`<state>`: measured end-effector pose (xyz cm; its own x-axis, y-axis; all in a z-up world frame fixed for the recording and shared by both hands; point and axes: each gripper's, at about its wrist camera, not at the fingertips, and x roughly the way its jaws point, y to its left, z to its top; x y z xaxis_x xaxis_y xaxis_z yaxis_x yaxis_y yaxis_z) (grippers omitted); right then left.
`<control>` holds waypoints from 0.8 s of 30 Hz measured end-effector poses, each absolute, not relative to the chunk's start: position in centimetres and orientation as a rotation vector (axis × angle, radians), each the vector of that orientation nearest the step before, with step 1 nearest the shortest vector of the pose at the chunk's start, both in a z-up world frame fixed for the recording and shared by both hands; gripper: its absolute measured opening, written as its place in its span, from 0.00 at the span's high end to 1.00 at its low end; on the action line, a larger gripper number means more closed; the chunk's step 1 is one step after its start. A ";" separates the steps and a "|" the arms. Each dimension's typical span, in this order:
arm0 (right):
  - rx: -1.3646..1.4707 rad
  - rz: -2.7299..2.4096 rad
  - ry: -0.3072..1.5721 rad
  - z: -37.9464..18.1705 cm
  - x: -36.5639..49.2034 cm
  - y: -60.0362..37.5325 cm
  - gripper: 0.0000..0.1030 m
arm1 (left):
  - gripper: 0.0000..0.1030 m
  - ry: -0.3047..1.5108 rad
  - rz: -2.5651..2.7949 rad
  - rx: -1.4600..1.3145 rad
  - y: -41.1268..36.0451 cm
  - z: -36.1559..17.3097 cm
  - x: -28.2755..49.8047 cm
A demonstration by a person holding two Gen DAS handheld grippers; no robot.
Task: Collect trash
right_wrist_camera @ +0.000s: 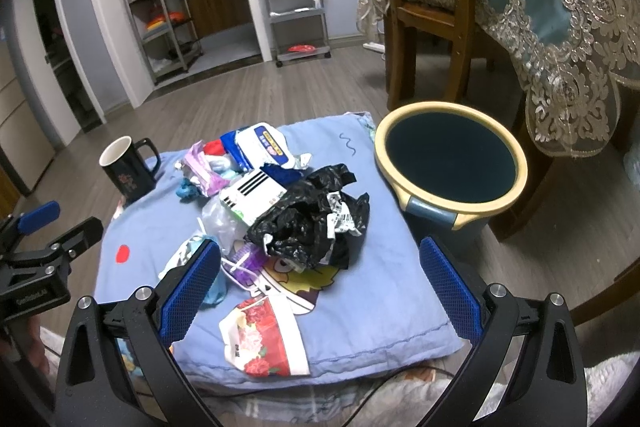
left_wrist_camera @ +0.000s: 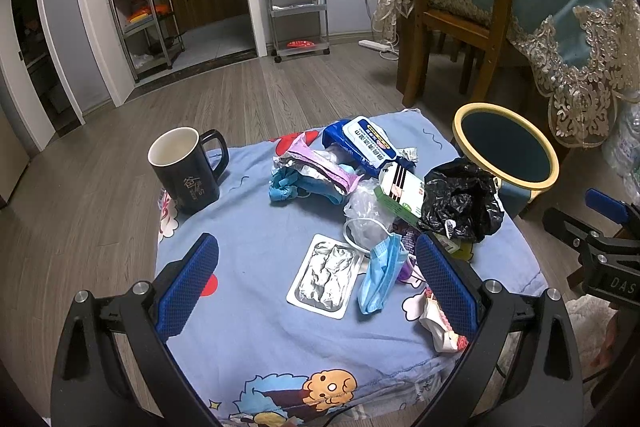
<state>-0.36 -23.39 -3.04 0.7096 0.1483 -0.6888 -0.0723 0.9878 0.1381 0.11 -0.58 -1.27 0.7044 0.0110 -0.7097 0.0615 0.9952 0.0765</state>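
We hold both grippers, left gripper (left_wrist_camera: 316,275) and right gripper (right_wrist_camera: 320,275), spread wide and empty above the litter-strewn blue cartoon-print cushion (right_wrist_camera: 384,291), ready to feed the yellow-rimmed blue plastic bin (right_wrist_camera: 450,157) standing just beside it.

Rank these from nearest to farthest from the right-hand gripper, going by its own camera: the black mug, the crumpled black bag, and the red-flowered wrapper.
Measured from the right gripper:
1. Red-flowered wrapper: just below, between the fingers, at the cushion's near edge.
2. Crumpled black bag: ahead, mid-cushion, atop the trash pile.
3. Black mug: far left corner of the cushion.
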 end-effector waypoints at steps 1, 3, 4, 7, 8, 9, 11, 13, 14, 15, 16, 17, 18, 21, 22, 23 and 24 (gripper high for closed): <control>0.104 0.123 0.773 -3.0 -0.4 -23.4 0.04 | 0.06 0.790 -0.028 0.098 -0.6 -1.3 0.1; 0.104 0.122 0.772 -3.1 -0.4 -23.4 0.04 | 0.06 0.788 -0.029 0.095 -0.5 -1.3 0.1; 0.105 0.122 0.772 -3.1 -0.4 -23.4 0.04 | 0.06 0.787 -0.030 0.096 -0.5 -1.3 0.1; 0.106 0.122 0.775 -3.1 -0.4 -23.5 0.04 | 0.06 0.788 -0.029 0.099 -0.5 -1.4 0.0; 0.106 0.122 0.775 -3.1 -0.4 -23.5 0.04 | 0.06 0.789 -0.030 0.100 -0.5 -1.4 0.0; 0.106 0.121 0.775 -3.1 -0.4 -23.5 0.04 | 0.06 0.789 -0.029 0.098 -0.6 -1.3 0.1; 0.107 0.121 0.775 -3.1 -0.4 -23.6 0.04 | 0.06 0.788 -0.029 0.100 -0.6 -1.4 0.0; 0.107 0.120 0.777 -3.2 -0.4 -23.5 0.04 | 0.06 0.788 -0.028 0.103 -0.5 -1.5 0.0; 0.108 0.119 0.779 -3.2 -0.4 -23.6 0.04 | 0.06 0.789 -0.028 0.096 -0.6 -1.3 0.1; 0.108 0.118 0.780 -3.2 -0.4 -23.6 0.04 | 0.06 0.788 -0.029 0.096 -0.6 -1.4 0.1; 0.109 0.117 0.782 -3.2 -0.3 -23.7 0.04 | 0.06 0.788 -0.029 0.098 -0.5 -1.4 0.0; 0.110 0.116 0.782 -3.2 -0.4 -23.7 0.04 | 0.06 0.789 -0.028 0.099 -0.5 -1.4 0.0; 0.111 0.114 0.782 -3.2 -0.3 -23.8 0.04 | 0.06 0.790 -0.027 0.098 -0.6 -1.3 0.1; 0.116 0.110 0.787 -3.1 -0.2 -23.8 0.04 | 0.06 0.790 -0.027 0.099 -0.6 -1.4 0.0; 0.118 0.108 0.789 -3.1 -0.2 -23.8 0.04 | 0.06 0.789 -0.027 0.099 -0.6 -1.4 0.0; 0.119 0.106 0.790 -3.2 -0.2 -23.8 0.04 | 0.06 0.789 -0.027 0.099 -0.6 -1.4 0.0; 0.120 0.105 0.790 -3.2 -0.2 -23.9 0.04 | 0.06 0.789 -0.027 0.100 -0.5 -1.5 0.0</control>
